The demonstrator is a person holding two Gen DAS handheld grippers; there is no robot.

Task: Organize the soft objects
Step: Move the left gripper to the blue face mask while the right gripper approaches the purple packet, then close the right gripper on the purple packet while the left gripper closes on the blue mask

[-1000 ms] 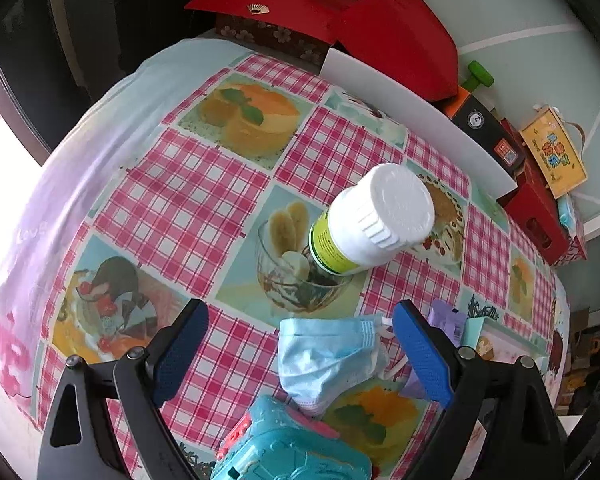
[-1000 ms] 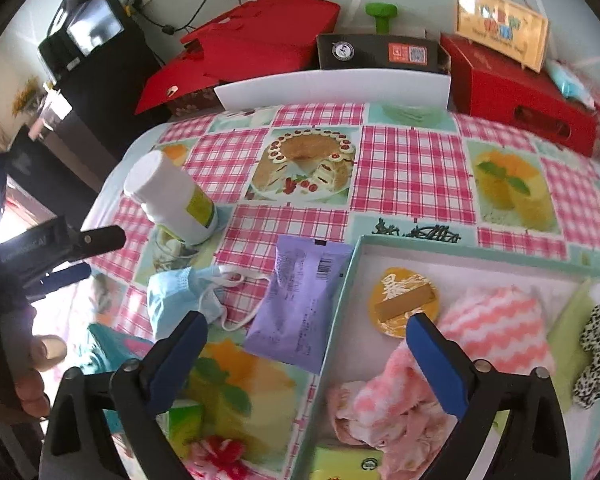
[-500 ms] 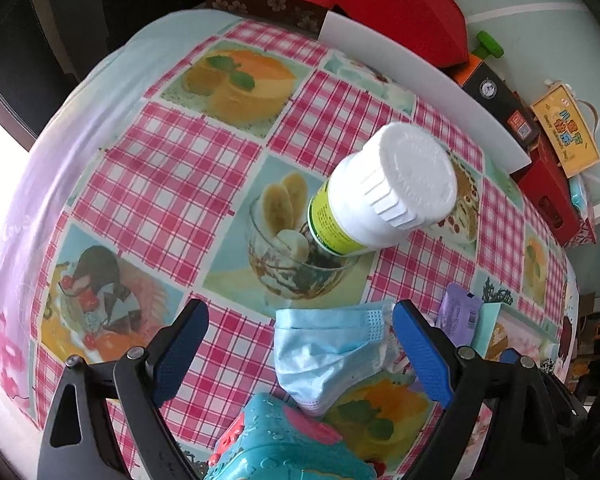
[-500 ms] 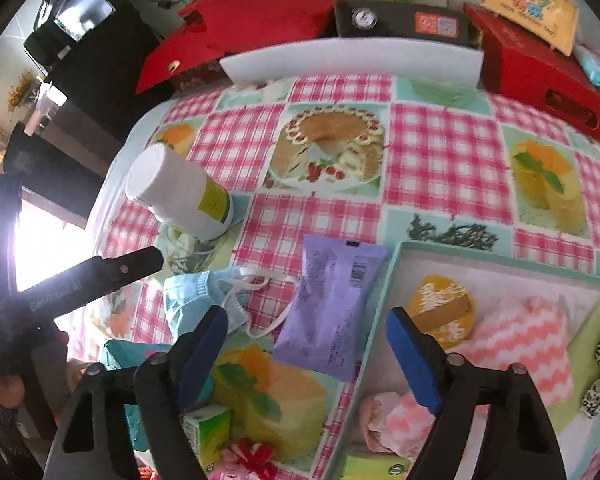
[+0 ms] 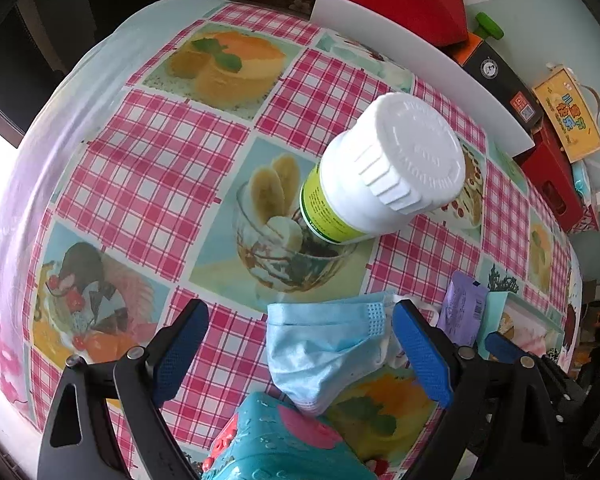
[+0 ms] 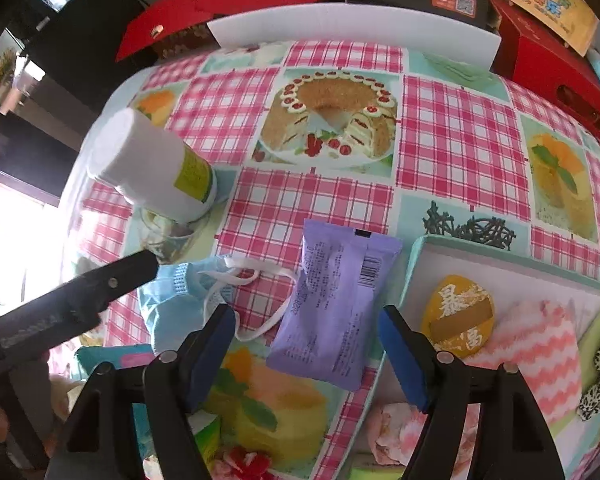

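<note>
Table under a pink-checked oilcloth (image 6: 452, 148) printed with cakes and fruit desserts. Standing on it, over a printed banana dish: a white bottle (image 5: 380, 168) with a ribbed cap and yellow-green label. Near it, lying crumpled: a blue face mask (image 5: 324, 344), white ear loops trailing toward a purple packet (image 6: 340, 304) lying flat. Touching the packet's right edge: a shallow mint-rimmed box (image 6: 416, 264). At the near edge: a turquoise plastic thing (image 5: 284, 448), partly out of view.
</note>
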